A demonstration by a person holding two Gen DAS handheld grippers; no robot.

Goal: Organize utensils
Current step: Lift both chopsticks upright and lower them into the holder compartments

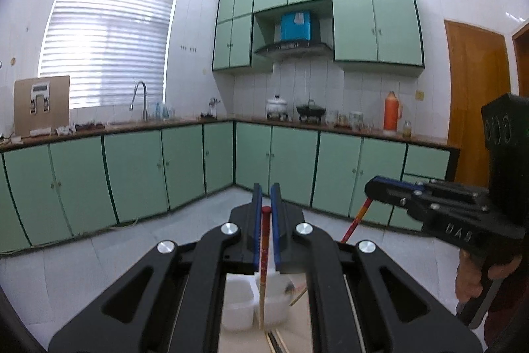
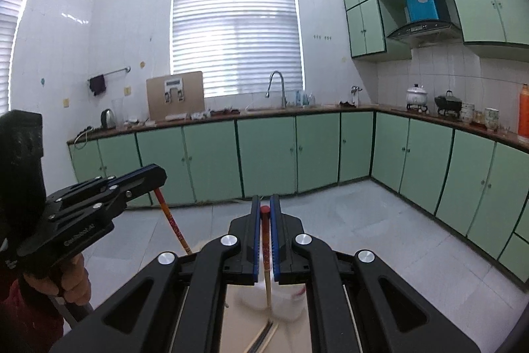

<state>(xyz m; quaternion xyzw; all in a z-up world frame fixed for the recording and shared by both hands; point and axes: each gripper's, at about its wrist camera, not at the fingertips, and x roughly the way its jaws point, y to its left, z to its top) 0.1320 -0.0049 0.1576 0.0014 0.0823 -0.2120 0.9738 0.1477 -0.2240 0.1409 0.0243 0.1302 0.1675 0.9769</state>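
Red-topped and patterned below, a chopstick stands pinched between the blue pads of the left gripper, its red cap showing just above the gap between the closed jaws and its pale wooden shaft hanging down past them. The right gripper holds a second chopstick in the same way, jaws pressed tight on it, red cap up, pale tip pointing down. Each gripper appears in the other's view: from the left wrist the right one sits at the right edge with its chopstick slanting down and to the left, and a hand wraps its handle; from the right wrist the left one sits at the left edge with its chopstick slanting down and to the right, a hand and a red sleeve beneath it. Below the left gripper stands a white plastic container on a light table, with a second white compartment just beside it; whether they are one piece I cannot tell. More chopsticks lie flat on the table near the bottom edge of both views, pale and dark ones together. Beyond the grippers, green cabinets run along two walls under a wooden counter with a faucet, and an orange thermos stands further along the counter.
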